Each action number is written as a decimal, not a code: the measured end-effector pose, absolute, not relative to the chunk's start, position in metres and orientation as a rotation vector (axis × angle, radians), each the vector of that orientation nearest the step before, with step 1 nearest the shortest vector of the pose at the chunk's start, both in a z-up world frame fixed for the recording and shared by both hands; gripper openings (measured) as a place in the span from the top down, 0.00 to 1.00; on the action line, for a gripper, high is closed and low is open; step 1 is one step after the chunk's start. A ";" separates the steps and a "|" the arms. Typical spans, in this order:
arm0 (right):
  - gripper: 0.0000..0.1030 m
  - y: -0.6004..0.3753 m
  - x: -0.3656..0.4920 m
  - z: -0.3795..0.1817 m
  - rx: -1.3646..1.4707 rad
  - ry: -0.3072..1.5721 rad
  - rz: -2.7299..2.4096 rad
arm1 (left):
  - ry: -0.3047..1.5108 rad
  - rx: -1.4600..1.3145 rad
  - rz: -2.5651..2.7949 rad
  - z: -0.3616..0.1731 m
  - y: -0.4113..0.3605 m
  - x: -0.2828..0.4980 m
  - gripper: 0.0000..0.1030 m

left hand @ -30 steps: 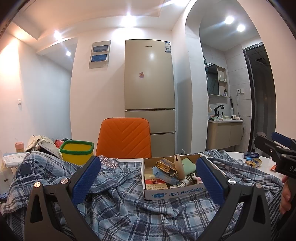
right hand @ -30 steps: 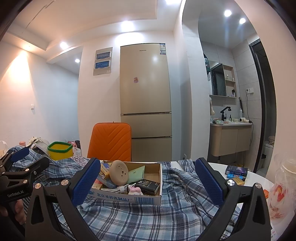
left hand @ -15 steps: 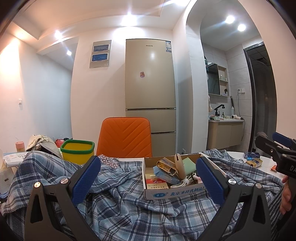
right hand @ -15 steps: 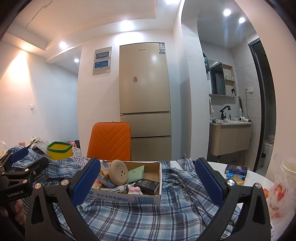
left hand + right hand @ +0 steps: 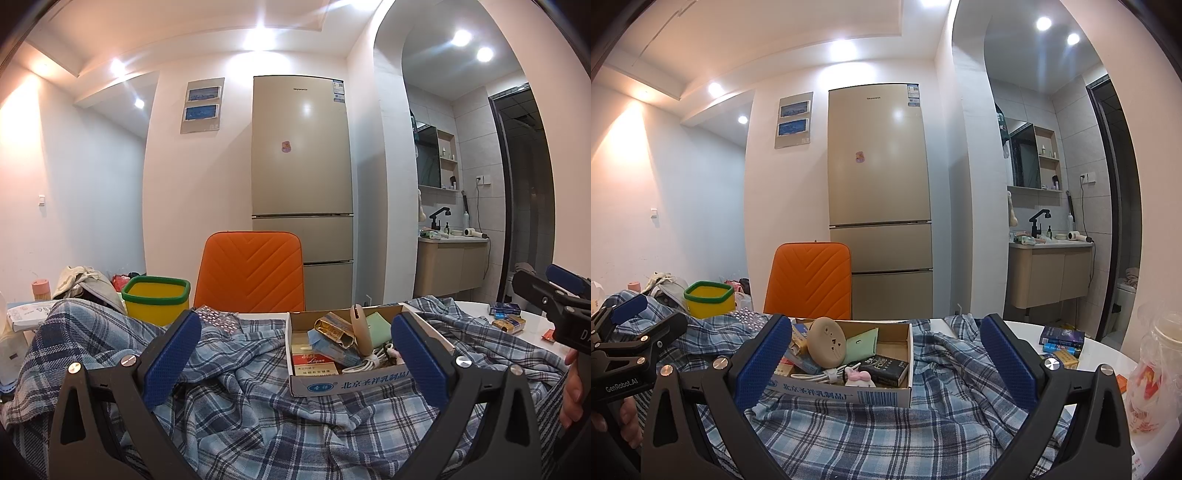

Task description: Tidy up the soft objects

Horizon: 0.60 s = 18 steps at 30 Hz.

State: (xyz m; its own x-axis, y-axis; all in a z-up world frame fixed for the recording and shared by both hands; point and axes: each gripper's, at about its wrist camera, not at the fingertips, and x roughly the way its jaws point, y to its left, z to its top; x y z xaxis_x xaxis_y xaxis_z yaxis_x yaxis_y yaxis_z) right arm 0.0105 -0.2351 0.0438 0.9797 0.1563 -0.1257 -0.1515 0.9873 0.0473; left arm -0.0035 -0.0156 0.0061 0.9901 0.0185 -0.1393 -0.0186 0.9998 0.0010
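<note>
A blue plaid cloth (image 5: 258, 402) lies crumpled over the round table, also in the right wrist view (image 5: 886, 435). A cardboard box (image 5: 351, 382) full of small items sits on it, and it also shows in the right wrist view (image 5: 849, 395). My left gripper (image 5: 295, 354) is open and empty, held just above the cloth in front of the box. My right gripper (image 5: 884, 356) is open and empty, also above the cloth, with the box between its fingers in view. Each gripper shows at the edge of the other's view.
An orange chair (image 5: 251, 273) stands behind the table before a fridge (image 5: 301, 166). A yellow bin with a green rim (image 5: 155, 301) is at back left. Small boxes (image 5: 1062, 341) and a plastic bag with a cup (image 5: 1156, 373) lie on the white table at right.
</note>
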 end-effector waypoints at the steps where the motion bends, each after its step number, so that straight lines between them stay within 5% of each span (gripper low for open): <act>1: 0.00 -0.235 0.011 0.043 0.039 0.130 0.154 | 0.140 0.000 0.019 0.006 -0.015 -0.004 0.01; 18: 0.00 -0.236 0.010 0.045 0.039 0.132 0.155 | 0.142 0.000 0.024 0.006 -0.015 -0.003 0.01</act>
State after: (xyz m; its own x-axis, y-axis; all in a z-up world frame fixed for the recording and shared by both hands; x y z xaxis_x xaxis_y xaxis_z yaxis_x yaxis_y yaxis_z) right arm 0.0102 -0.2362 0.0447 0.9794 0.1564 -0.1277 -0.1513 0.9873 0.0489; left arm -0.0027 -0.0150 0.0064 0.9897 0.0239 -0.1410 -0.0239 0.9997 0.0019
